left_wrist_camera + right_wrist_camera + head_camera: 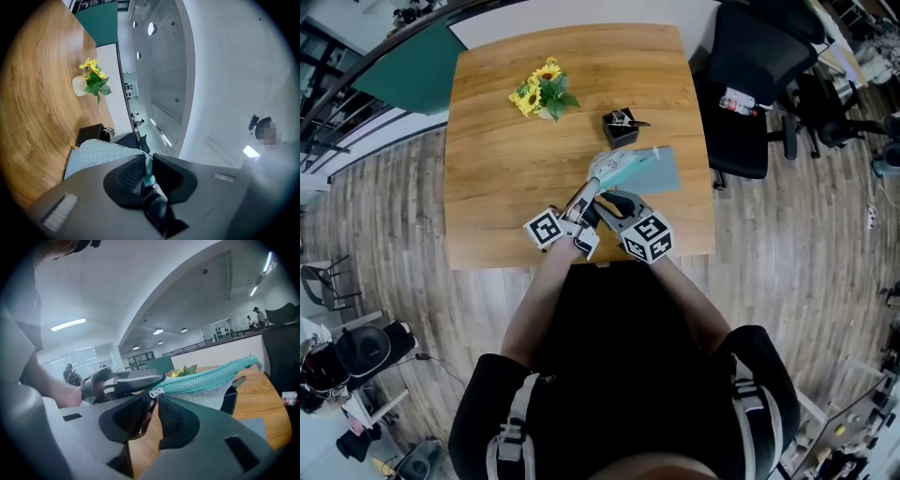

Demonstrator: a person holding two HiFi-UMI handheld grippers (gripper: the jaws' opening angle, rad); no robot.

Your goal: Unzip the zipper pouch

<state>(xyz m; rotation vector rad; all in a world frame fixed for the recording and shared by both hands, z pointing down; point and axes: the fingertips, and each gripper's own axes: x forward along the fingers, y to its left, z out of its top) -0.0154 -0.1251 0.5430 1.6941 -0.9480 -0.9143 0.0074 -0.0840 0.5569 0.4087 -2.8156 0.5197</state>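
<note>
Head view, looking steeply down: a square wooden table (497,187) fills the middle of the picture. Near its far side stand yellow flowers (544,92). Closer to me is a small black box (619,128). Between the box and the near edge, a blue sheet (666,173) lies flat on the wood. The pouch (614,169), pale with a teal top edge, shows over the sheet's left part. Its near end is at my two grippers, which meet there side by side.

Left gripper view: my left gripper (149,171) is clamped on the pouch's near end. Its jaws are almost together, with a teal strip and pale fabric pinched between them. The rest of the pouch stretches away toward the box.

Right gripper view: my right gripper (153,408) is released and grips nothing. Its jaws stand a little apart, and wood shows through the gap. The silver slider (156,392) sits just above the jaw tips, at the near end of the zipper (211,376). The zipper's teal teeth are meshed along all the length I can see. The left gripper's jaw lies just beside the slider. Here the pouch hangs above the table. Whether its far end rests on the sheet, I cannot tell.
</note>
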